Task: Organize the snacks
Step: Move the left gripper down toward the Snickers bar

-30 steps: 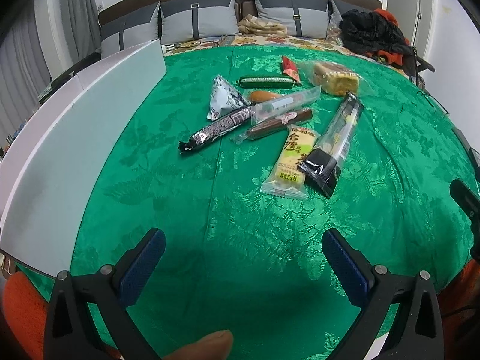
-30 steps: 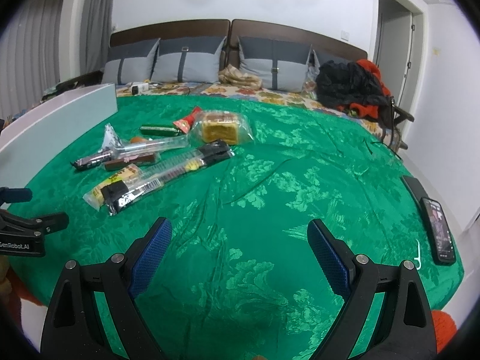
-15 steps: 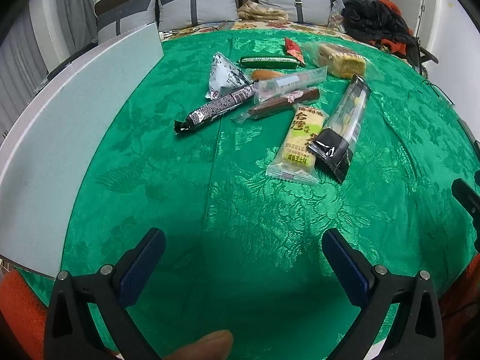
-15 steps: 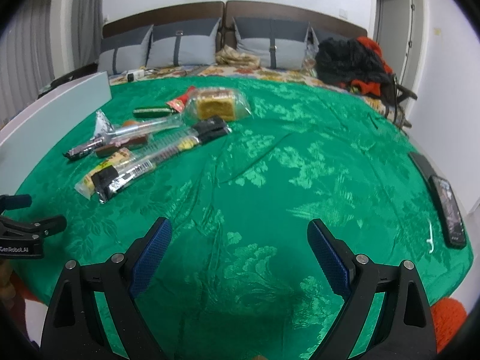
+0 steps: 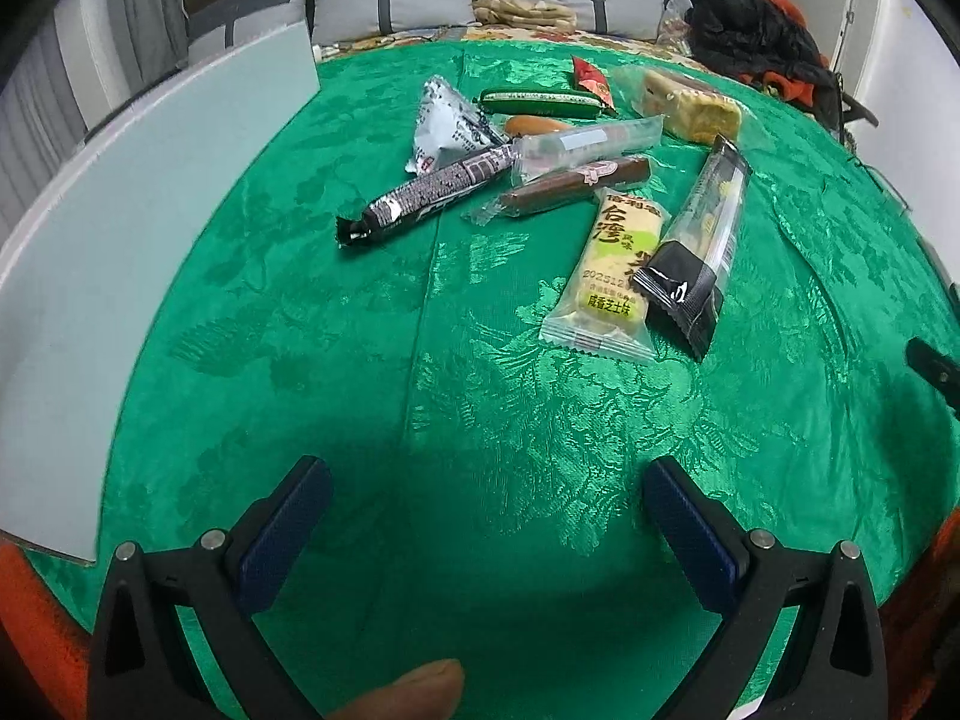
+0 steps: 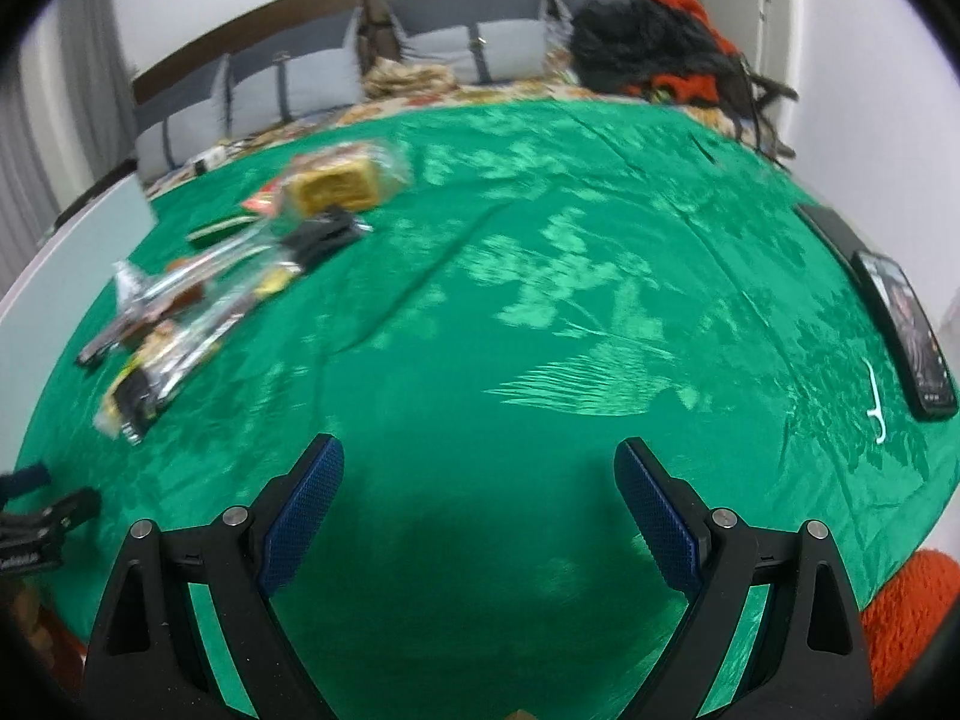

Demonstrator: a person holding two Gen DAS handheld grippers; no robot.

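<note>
Snacks clustered on far-left part of the surface (image 5: 480,420), which is draped in glossy green patterned cloth. Nine packets counted in left wrist view: yellow-green flat biscuit pack (image 5: 612,276), long clear sleeve with black ends (image 5: 702,240) overlapping its right edge, black printed stick (image 5: 432,192), brown sausage stick (image 5: 576,183), clear tube pack (image 5: 591,141), silver triangular pouch (image 5: 441,126), orange sausage (image 5: 531,124), dark green stick (image 5: 540,102), small red sachet (image 5: 591,78). One wrapped yellow cake block (image 5: 690,105) seen at far end. Right wrist view is motion-blurred; same cluster seen at its left.

Left gripper (image 5: 486,492) held above bare cloth, fingers wide apart, nothing between them. Right gripper (image 6: 480,468) likewise: fingers apart, nothing gripped.

Pale flat panel (image 5: 120,276) lies along the left edge. One phone (image 6: 906,330) and one white floss pick (image 6: 876,402) rest at the right edge. Grey cushions (image 5: 390,0) and dark clothing pile (image 5: 750,42) seen behind.
</note>
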